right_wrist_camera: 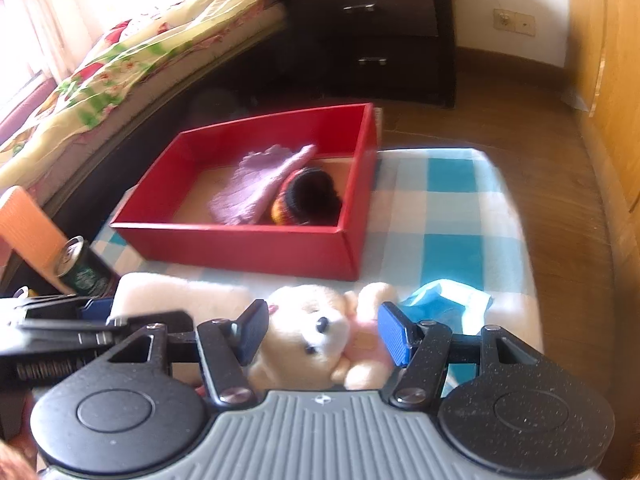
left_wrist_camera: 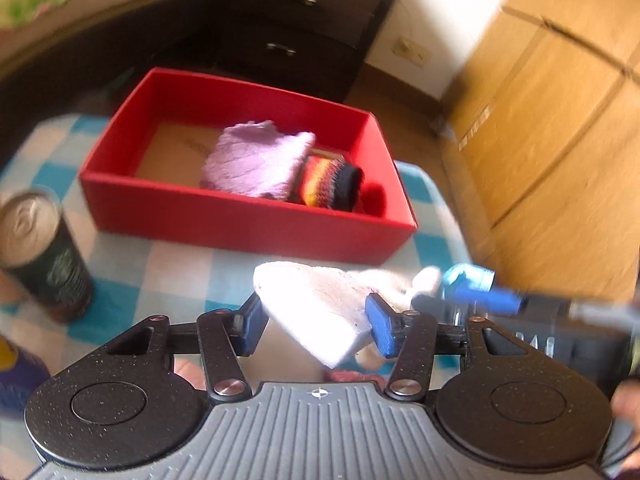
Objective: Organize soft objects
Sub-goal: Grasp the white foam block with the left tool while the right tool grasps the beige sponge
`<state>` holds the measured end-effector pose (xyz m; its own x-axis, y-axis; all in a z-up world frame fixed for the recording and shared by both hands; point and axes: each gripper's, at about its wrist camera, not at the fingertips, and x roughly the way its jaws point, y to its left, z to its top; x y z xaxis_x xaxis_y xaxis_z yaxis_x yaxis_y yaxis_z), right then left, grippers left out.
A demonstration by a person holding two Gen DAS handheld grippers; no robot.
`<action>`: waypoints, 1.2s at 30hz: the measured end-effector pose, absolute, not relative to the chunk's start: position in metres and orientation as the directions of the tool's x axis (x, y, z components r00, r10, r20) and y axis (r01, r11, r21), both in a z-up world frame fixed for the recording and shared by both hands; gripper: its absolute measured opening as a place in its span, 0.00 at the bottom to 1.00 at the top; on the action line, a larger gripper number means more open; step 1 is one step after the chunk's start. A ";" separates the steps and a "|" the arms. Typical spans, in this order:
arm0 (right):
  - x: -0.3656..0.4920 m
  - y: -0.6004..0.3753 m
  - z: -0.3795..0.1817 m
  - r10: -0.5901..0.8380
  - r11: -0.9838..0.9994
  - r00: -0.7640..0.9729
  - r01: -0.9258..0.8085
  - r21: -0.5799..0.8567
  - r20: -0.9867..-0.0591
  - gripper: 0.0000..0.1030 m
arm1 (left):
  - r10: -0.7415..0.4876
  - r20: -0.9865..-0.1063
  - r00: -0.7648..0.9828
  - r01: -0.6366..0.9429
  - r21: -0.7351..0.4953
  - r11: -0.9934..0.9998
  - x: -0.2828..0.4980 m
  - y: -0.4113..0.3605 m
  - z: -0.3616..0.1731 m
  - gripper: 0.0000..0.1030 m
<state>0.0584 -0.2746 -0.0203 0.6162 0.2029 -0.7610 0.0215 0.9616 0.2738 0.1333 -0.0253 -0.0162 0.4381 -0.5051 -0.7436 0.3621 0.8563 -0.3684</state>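
Note:
A red box [left_wrist_camera: 248, 232] [right_wrist_camera: 248, 246] stands on the blue-checked cloth and holds a lilac cloth [left_wrist_camera: 256, 158] [right_wrist_camera: 256, 184] and a striped knit piece [left_wrist_camera: 328, 184] [right_wrist_camera: 308, 198]. My left gripper [left_wrist_camera: 316, 320] has its jaws around a white sponge-like block [left_wrist_camera: 320, 308], touching both sides. My right gripper [right_wrist_camera: 324, 332] is open around a cream teddy bear [right_wrist_camera: 308, 336] lying on the cloth. A white fluffy item [right_wrist_camera: 176, 294] lies left of the bear. The right gripper also shows in the left wrist view [left_wrist_camera: 480, 292].
A green drink can [left_wrist_camera: 44, 252] [right_wrist_camera: 86, 270] stands left of the box. A blue plastic bag [right_wrist_camera: 448, 306] lies right of the bear. A dark dresser [right_wrist_camera: 372, 32], a bed [right_wrist_camera: 120, 60] and a wooden wardrobe [left_wrist_camera: 552, 120] surround the table.

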 end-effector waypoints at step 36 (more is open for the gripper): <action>0.070 -0.164 -0.052 0.283 0.899 0.612 -0.437 -0.018 -0.739 0.40 | -0.535 -0.650 0.539 0.237 -0.493 0.837 0.138 0.047 0.018 0.56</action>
<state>0.0702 -0.1635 -0.0525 0.6119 0.2827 -0.7387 -0.4371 0.8992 -0.0180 0.1384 0.0468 0.0182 0.5394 -0.5351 -0.6502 0.2370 0.8374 -0.4926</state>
